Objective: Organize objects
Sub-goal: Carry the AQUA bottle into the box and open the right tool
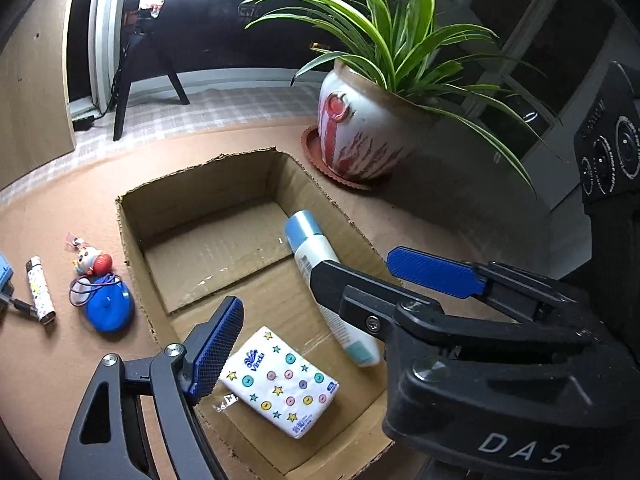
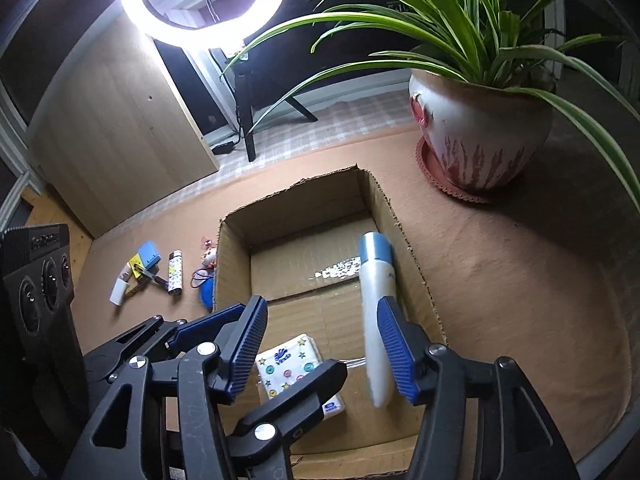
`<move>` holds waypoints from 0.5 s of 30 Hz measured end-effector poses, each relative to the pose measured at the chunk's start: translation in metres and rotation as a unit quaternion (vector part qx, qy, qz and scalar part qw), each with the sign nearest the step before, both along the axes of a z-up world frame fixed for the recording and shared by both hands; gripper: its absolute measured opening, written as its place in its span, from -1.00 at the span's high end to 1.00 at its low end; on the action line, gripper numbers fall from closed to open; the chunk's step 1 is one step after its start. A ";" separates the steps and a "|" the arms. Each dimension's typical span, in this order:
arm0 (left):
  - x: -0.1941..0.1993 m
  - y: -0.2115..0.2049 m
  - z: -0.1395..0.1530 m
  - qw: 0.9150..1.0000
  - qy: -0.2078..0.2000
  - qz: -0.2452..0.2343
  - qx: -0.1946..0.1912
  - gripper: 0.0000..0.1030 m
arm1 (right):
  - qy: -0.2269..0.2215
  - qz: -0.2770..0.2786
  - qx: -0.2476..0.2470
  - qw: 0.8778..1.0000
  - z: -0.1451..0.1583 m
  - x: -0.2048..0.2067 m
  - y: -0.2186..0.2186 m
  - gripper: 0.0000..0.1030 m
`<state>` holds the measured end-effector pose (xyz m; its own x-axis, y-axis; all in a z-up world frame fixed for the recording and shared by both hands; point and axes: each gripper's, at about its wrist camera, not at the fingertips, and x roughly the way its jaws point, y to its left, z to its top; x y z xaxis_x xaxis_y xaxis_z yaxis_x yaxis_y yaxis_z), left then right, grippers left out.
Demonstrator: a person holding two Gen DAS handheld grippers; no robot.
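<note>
An open cardboard box [image 1: 204, 184] [image 2: 296, 188] stands on the brown tabletop. Inside it, a white bottle with a pale blue cap [image 1: 316, 252] [image 2: 374, 280] lies along the right wall. A patterned tissue pack [image 1: 280, 380] [image 2: 288, 364] lies at the box's near end. My left gripper [image 1: 320, 312] [image 2: 294, 340] hangs open above the tissue pack, and its right finger is hidden behind the other tool. My right gripper [image 2: 322, 304] [image 1: 352, 268] is open over the bottle. Only its right pad is close to the bottle, which looks blurred in the right wrist view.
Left of the box lie a lighter [image 1: 40, 290] [image 2: 175, 266], a small toy figure [image 1: 94, 262], a blue round item [image 1: 108, 308], a blue block [image 2: 150, 256] and a white tube [image 2: 119, 290]. A potted plant [image 1: 360, 132] [image 2: 480, 136] stands at the back right.
</note>
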<state>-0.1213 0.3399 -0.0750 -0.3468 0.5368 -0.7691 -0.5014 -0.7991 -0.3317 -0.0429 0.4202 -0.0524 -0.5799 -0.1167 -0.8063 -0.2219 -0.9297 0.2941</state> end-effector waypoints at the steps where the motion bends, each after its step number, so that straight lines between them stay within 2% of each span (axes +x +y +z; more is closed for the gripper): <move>1: 0.001 -0.004 0.001 1.000 0.001 0.000 0.001 -0.61 | 0.001 -0.001 -0.002 1.000 0.001 0.002 0.000 -0.05; 9: 0.011 -0.027 0.005 1.000 -0.007 0.009 0.004 -0.61 | 0.003 0.000 -0.024 1.000 0.000 0.011 -0.007 -0.05; 15: 0.026 -0.061 0.004 1.000 -0.009 0.024 -0.005 -0.61 | -0.001 0.006 -0.055 0.998 -0.008 0.019 -0.017 -0.04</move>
<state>-0.0957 0.2787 -0.0710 -0.3582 0.5120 -0.7807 -0.4559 -0.8257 -0.3323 -0.0237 0.4028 -0.0607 -0.5757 -0.2127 -0.7895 -0.2109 -0.8943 0.3947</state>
